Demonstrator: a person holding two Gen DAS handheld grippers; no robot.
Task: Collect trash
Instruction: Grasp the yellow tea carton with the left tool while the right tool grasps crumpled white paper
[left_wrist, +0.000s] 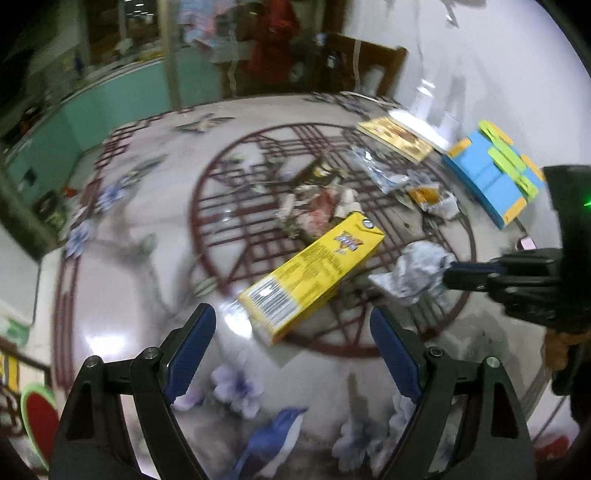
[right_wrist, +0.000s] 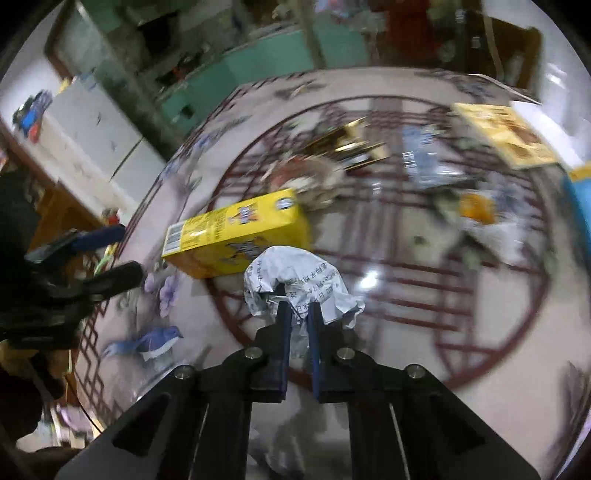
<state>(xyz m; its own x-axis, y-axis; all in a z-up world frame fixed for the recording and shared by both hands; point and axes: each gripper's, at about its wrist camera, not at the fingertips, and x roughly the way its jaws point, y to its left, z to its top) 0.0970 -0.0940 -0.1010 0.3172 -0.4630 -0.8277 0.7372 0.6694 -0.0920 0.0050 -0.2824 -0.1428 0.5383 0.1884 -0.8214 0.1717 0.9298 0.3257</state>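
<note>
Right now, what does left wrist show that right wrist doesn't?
Only the left wrist view: the open left gripper head-on with nothing between its fingers, and the whole blue box with green and orange labels.

Only the right wrist view: the right gripper from behind, shut on the crumpled paper, and the white cabinet off the table.

Both: the yellow carton, the crumpled paper and the patterned table.

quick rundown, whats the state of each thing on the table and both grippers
left gripper: open, holding nothing
right gripper: shut on the crumpled paper
crumpled paper: wadded, pinched
yellow carton: lying flat on its side
blue box: lying flat
book: closed, lying flat
table: littered with wrappers
</note>
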